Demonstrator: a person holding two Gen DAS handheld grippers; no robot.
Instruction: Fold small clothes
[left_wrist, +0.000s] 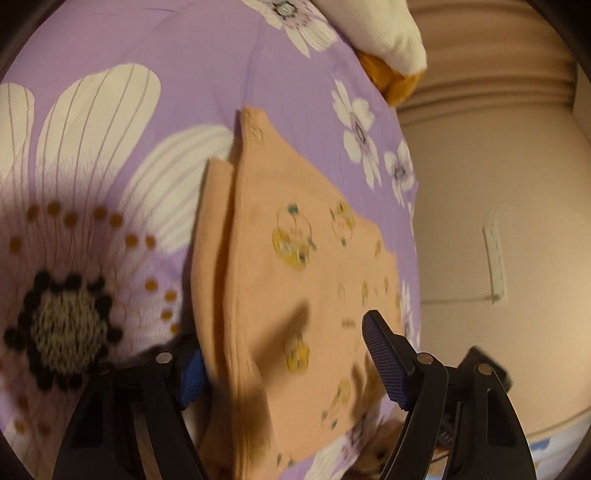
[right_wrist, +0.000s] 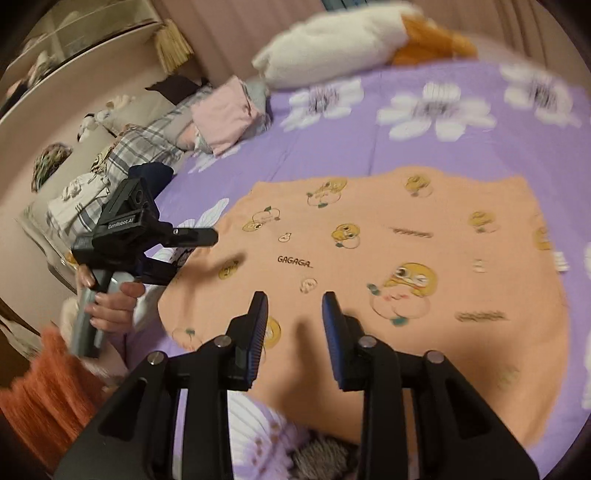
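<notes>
A peach garment (right_wrist: 388, 258) with yellow cartoon prints lies spread on the purple flowered bedsheet (right_wrist: 406, 147). In the left wrist view the garment (left_wrist: 295, 277) lies between the wide-open fingers of my left gripper (left_wrist: 284, 354), its near edge over the left finger; the jaws do not close on it. The left gripper also shows in the right wrist view (right_wrist: 192, 251), open at the garment's left edge. My right gripper (right_wrist: 295, 306) is open and empty, hovering just above the garment's near part.
A white and orange plush toy (right_wrist: 351, 40) lies at the head of the bed. A pile of folded clothes (right_wrist: 225, 114) and plaid fabric (right_wrist: 147, 147) sit at the bed's left side. A beige wall (left_wrist: 498, 184) borders the bed.
</notes>
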